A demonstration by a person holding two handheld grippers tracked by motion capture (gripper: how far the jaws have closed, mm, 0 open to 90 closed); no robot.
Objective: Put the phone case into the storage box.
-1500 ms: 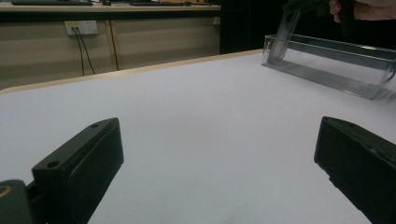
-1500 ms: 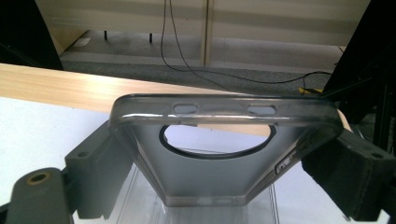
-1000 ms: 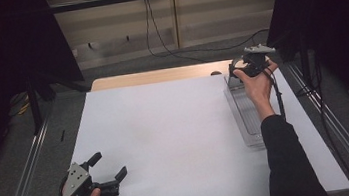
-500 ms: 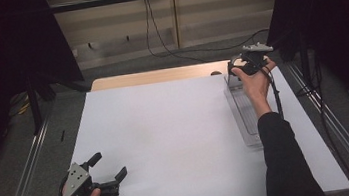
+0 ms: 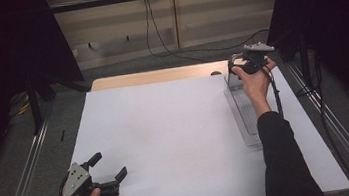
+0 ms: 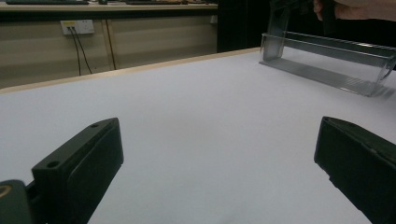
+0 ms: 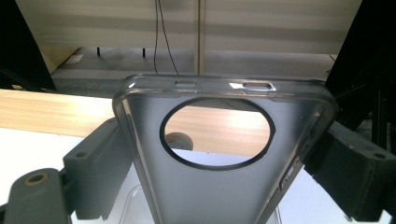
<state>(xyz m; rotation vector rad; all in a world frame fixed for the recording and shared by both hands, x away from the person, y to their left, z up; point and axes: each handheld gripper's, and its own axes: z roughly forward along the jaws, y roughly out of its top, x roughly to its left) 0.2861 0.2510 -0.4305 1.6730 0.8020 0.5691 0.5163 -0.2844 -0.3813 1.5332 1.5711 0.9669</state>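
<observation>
Nothing's moved: right tongs (image 7: 224, 158) still grip phone case (image 7: 219, 154) btwn jaws.

White table (image 5: 177, 138) bare across centre and left; open passage between left gripper (image 5: 102, 175) at near-left corner and clear tray (image 5: 245, 114) along right side. Right gripper (image 5: 239, 67) with clear phone case (image 7: 224, 154) occupies tray's far end
</observation>
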